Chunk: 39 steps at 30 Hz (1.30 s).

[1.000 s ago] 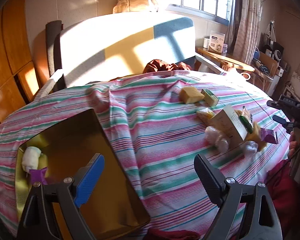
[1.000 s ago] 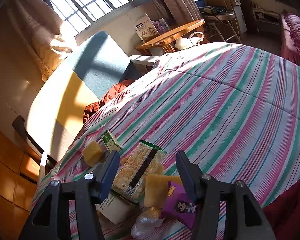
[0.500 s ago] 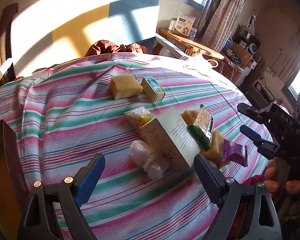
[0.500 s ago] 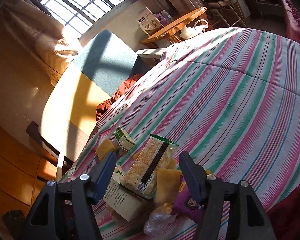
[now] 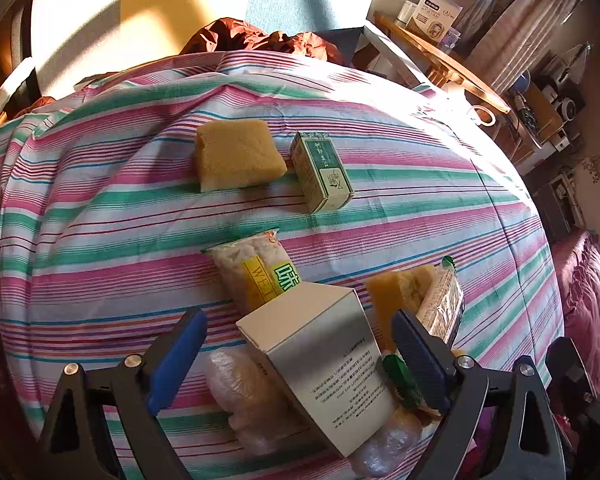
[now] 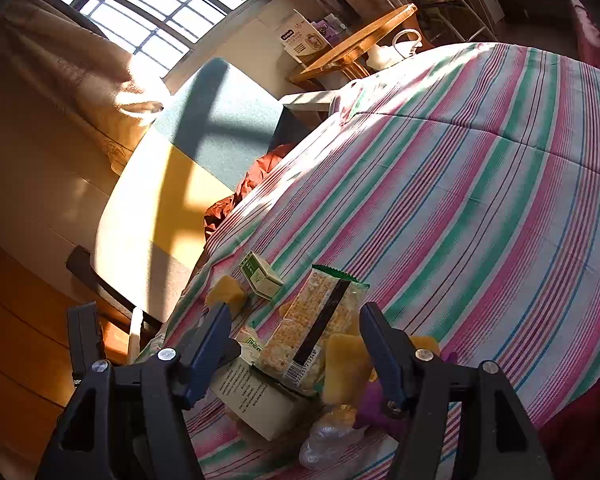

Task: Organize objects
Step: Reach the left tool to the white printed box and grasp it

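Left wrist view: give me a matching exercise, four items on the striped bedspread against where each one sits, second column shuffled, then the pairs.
Items:
1. sponge block
2. small green box
3. white carton
4. yellow-label snack bag

Places:
A. between the open fingers of the left gripper
B. far side, left of the small green box
C. partly tucked under the carton's far end
D. far side, right of the sponge block

Pairs: 1-B, 2-D, 3-A, 4-C
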Motion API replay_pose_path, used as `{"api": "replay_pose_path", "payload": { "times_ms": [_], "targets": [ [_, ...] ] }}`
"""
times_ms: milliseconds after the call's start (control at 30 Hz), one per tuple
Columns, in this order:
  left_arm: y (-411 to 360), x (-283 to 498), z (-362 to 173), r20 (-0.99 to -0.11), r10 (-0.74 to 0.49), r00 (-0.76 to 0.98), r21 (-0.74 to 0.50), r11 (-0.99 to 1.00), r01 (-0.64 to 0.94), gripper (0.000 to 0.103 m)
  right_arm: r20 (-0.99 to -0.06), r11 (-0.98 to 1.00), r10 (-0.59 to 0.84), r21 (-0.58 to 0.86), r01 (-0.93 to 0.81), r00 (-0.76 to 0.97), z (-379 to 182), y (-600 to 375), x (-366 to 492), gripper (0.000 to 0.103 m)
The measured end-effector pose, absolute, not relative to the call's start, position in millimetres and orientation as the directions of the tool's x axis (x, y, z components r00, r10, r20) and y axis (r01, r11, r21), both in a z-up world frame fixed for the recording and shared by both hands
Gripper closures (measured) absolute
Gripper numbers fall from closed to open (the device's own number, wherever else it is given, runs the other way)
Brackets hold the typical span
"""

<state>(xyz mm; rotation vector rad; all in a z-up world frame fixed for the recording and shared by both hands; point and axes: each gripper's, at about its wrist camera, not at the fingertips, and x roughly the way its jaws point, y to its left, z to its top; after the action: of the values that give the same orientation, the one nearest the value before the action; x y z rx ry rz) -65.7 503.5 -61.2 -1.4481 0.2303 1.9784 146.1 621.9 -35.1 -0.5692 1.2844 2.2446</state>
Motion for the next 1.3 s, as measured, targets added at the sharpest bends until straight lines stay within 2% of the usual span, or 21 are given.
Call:
{"api": "replay_pose_path", "payload": {
  "times_ms": [33, 100, 133, 200, 267, 433, 633, 733, 800, 867, 933, 1067, 1167, 1300],
  "targets": [
    [505, -66, -64, -0.901, 0.398, -0.172, -0.224, -0.767, -0.602, 0.010, -0.569, -0.431, 0.208, 0.677, -0.597, -0.796, -36, 623, 148, 0.035],
    [503, -64, -69, -0.893, 0.421, -0.159, -0.241, -0.746, -0.621, 0.031, -0.562, -0.415, 0.218, 0.686, -0.597, -0.798, -36, 625, 152, 0.035],
    [500, -64, -70, -0.885, 0.445, -0.135, -0.269, -0.726, -0.633, 0.044, -0.563, -0.407, 0.221, 0.689, -0.600, -0.797, -37, 626, 153, 0.035],
    [491, -63, -65, -0.871, 0.474, -0.126, -0.294, -0.710, -0.640, 0.058, -0.566, -0.404, 0.214, 0.691, -0.600, -0.796, -38, 627, 152, 0.035],
    [480, -64, -57, -0.852, 0.509, -0.118, -0.315, -0.681, -0.661, 0.093, -0.575, -0.419, 0.212, 0.677, -0.605, -0.790, -37, 625, 148, 0.035],
    [443, -65, -33, -0.813, 0.572, -0.109, -0.356, -0.636, -0.685, 0.095, -0.591, -0.428, 0.217, 0.658, -0.620, -0.777, -37, 624, 146, 0.035],
    [395, -43, -25, -0.817, 0.562, -0.129, -0.283, -0.586, -0.759, 0.095, -0.614, -0.425, 0.225, 0.637, -0.643, -0.757, -38, 622, 146, 0.035],
    [378, -36, -40, -0.825, 0.565, -0.001, -0.396, -0.580, -0.712, 0.093, -0.628, -0.428, 0.232, 0.620, -0.657, -0.743, -37, 620, 145, 0.035],
    [373, -30, -47, -0.808, 0.585, 0.074, -0.480, -0.578, -0.660, 0.083, -0.628, -0.427, 0.237, 0.618, -0.660, -0.742, -37, 620, 147, 0.035],
    [372, -23, -52, -0.786, 0.607, 0.117, -0.543, -0.587, -0.601, 0.056, -0.632, -0.418, 0.239, 0.619, -0.665, -0.738, -38, 621, 147, 0.035],
    [376, -18, -56, -0.756, 0.634, 0.162, -0.609, -0.591, -0.528, 0.041, -0.632, -0.412, 0.237, 0.622, -0.666, -0.738, -39, 621, 148, 0.035],
    [394, -11, -61, -0.741, 0.649, 0.173, -0.647, -0.621, -0.442, 0.022, -0.632, -0.413, 0.229, 0.626, -0.662, -0.741, -39, 622, 147, 0.035],
    [407, -12, -63, -0.757, 0.640, 0.127, -0.629, -0.664, -0.404, 0.014, -0.624, -0.413, 0.220, 0.637, -0.651, -0.750, -40, 622, 147, 0.035],
    [423, -21, -71, -0.803, 0.592, 0.072, -0.575, -0.736, -0.358, 0.011, -0.611, -0.413, 0.210, 0.652, -0.636, -0.763, -40, 622, 147, 0.035]
  ]
}}
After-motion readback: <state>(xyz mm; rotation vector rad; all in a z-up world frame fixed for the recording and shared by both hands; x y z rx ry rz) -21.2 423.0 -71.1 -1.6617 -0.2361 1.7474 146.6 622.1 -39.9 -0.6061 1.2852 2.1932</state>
